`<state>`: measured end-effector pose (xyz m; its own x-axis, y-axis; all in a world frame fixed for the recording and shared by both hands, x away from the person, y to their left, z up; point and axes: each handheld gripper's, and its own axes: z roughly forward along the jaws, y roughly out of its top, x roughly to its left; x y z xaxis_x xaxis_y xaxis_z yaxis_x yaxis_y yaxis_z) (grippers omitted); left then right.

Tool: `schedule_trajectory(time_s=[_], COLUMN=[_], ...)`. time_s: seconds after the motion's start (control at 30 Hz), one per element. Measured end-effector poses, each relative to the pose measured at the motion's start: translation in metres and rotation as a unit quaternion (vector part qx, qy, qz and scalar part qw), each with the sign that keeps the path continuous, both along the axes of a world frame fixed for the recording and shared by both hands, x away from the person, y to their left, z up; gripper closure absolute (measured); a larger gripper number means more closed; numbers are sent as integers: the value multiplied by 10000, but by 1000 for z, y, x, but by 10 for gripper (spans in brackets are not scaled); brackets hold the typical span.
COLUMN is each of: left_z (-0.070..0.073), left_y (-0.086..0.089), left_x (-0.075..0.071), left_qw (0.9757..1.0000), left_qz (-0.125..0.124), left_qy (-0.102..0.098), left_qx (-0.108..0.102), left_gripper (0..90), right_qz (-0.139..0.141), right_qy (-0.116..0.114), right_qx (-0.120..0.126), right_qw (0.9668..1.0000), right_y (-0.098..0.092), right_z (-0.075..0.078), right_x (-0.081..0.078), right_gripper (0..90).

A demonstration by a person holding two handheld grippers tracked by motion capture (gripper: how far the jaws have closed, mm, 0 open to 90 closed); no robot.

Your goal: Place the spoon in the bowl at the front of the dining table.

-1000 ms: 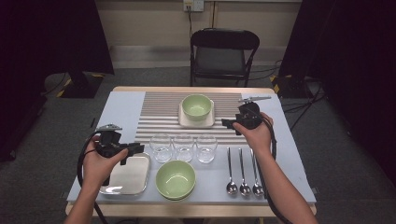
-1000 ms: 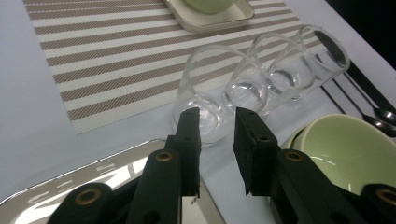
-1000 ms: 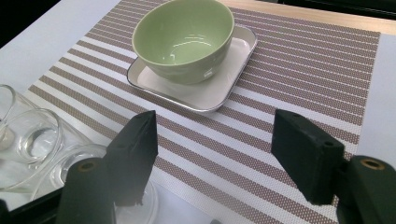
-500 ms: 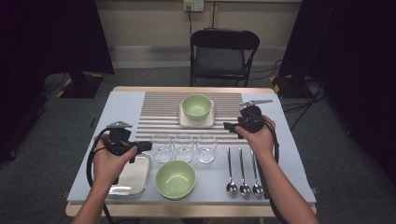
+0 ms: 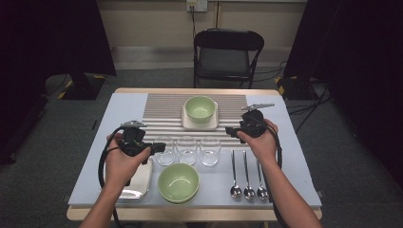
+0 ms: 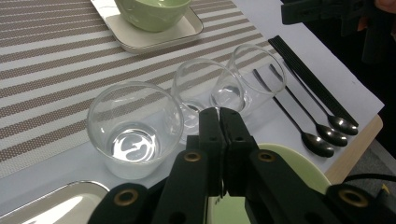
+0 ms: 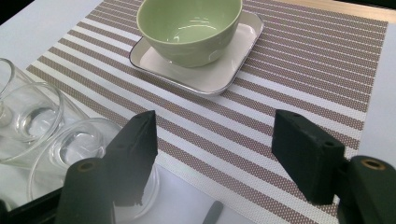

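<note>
In the high view, the left gripper (image 5: 159, 147) hovered just beside the nearest glass (image 5: 166, 150), the first in a row of three, its jaws too small there to read. The silver tray (image 5: 142, 178) lay partly under the left hand (image 5: 124, 161), so only its right and near parts showed. The right gripper (image 5: 231, 130) was held over the striped mat (image 5: 164, 111), well apart from the three spoons (image 5: 248, 173). A green bowl (image 5: 178, 182) stood at the near edge; a second bowl (image 5: 200, 108) sat on a square plate (image 5: 186, 124) farther back.

In the left gripper view, the jaws had just been closing and stood pressed together with nothing between them, their tips in front of the nearest glass (image 6: 135, 128). They covered part of its near right wall and part of the middle glass (image 6: 201, 86). The tray (image 6: 51, 207) was cut off at the bottom left corner, and the near bowl (image 6: 292, 163) was largely hidden behind the gripper body. The other gripper (image 6: 336, 14) was cropped at the top right.

In the right gripper view, the jaws stood spread wide over the mat (image 7: 299, 60), empty. The left jaw hid part of a glass (image 7: 77, 144); two further glasses were cut off by the left edge. The far bowl (image 7: 189, 28) was clipped at the top.
</note>
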<state>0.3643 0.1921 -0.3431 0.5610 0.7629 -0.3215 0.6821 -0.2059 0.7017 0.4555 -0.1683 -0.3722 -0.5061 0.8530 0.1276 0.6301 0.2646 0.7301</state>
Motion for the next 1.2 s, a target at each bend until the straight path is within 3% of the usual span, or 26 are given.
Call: schedule_trajectory(time_s=[0.27,0.67,1.2], left_z=[-4,-6,-10], left_y=[-16,-44,-66], left_x=[1,2,1], left_qw=[9999,9995,9995], left_qz=[-117,-315,-328], left_qy=[64,66,33], left_qx=[60,-26,-8], left_gripper=[897,900,900], right_qz=[22,74,113], right_qy=[-8,-52,-48], right_qx=[15,-28,-14], right_qw=[10000,10000,9999], right_y=[-1,-3,-3], right_z=[0,-2,-3], right_x=[-2,-3,-3], right_gripper=[309,310,310])
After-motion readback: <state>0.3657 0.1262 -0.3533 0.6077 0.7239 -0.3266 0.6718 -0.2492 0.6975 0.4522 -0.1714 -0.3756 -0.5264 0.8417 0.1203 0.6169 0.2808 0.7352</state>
